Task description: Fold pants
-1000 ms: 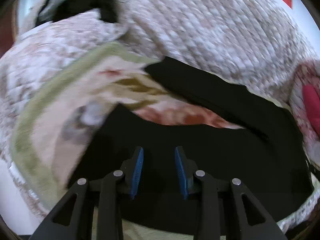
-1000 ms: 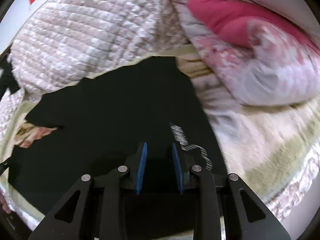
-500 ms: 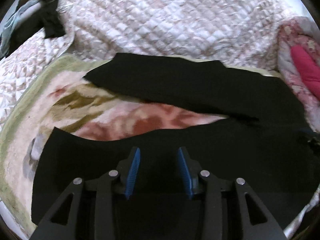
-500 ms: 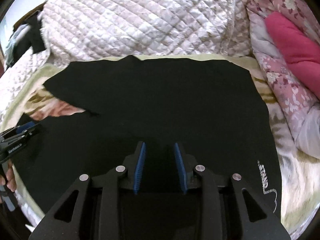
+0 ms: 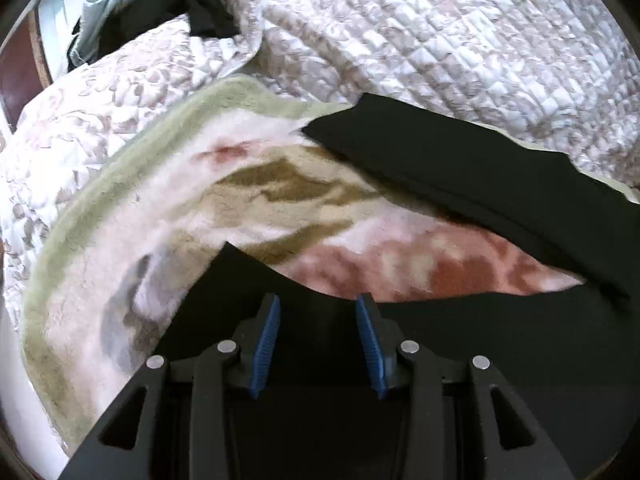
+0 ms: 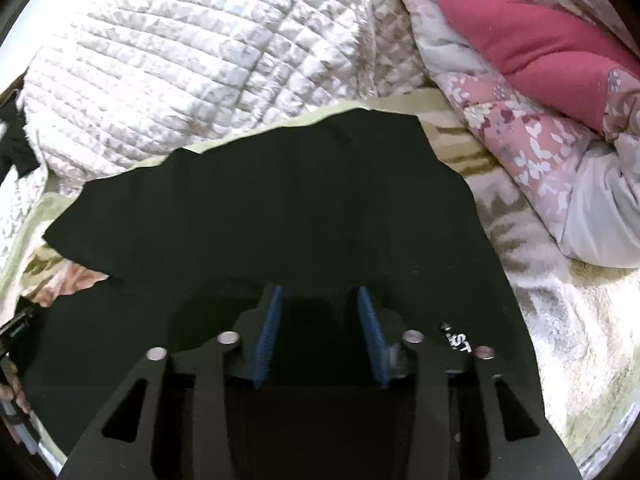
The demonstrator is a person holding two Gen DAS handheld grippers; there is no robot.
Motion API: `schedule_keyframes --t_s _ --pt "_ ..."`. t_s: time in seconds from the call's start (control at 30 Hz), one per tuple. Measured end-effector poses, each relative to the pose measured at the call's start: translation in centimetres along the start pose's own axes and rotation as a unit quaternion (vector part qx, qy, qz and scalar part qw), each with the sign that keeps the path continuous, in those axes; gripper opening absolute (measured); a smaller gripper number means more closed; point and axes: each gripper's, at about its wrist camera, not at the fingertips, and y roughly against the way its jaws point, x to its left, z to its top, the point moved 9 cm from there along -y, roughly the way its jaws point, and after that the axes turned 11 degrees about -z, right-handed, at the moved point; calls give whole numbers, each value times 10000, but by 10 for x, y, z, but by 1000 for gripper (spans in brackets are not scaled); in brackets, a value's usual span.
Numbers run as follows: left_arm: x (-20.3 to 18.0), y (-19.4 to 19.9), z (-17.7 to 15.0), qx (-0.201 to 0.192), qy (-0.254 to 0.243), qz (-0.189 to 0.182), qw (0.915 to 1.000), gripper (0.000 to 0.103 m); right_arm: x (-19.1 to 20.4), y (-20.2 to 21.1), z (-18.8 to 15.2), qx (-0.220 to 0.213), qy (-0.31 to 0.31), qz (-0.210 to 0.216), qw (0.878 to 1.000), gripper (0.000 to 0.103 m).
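Your black pants (image 6: 280, 208) lay spread flat on the blanket (image 5: 168, 208), which had a green border and a pattern of red and olive. In the left view the two legs stood apart like a V: the far leg (image 5: 460, 172) ran across to the right, and the near leg (image 5: 480, 340) lay under your tool, with a strip of blanket showing between them. In the right view the pants filled the middle, and small white letters (image 6: 460, 342) were printed on them near the right finger.

Your left gripper (image 5: 318, 344) was spread, with its blue pads (image 5: 264, 348) apart above the near leg; nothing was pinched between them. Your right gripper (image 6: 318, 336) was spread too, its jaws had just been opening, and only the flat black cloth showed below the gap.

A white quilt (image 6: 192, 64) lay behind the pants. A pink floral cover (image 6: 532, 136) lay at the right, beside the blanket.
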Motion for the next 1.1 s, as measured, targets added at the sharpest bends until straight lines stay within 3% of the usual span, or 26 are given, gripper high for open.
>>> schedule_keyframes --t_s 0.47,0.6,0.7,1.1 --pt "-84 48 -22 -153 -802 -1170 9898 45 73 38 -38 -128 1080 755 9912 48" --pt "-96 52 -18 -188 -953 -1257 9873 47 72 42 -24 -135 1081 813 9907 48" --pt "-105 53 -11 -181 -1068 -1340 9850 49 69 42 -13 -140 1033 834 9910 56" --pt "-127 29 22 -57 -1385 -1531 9784 54 65 8 28 84 1270 995 9869 57"
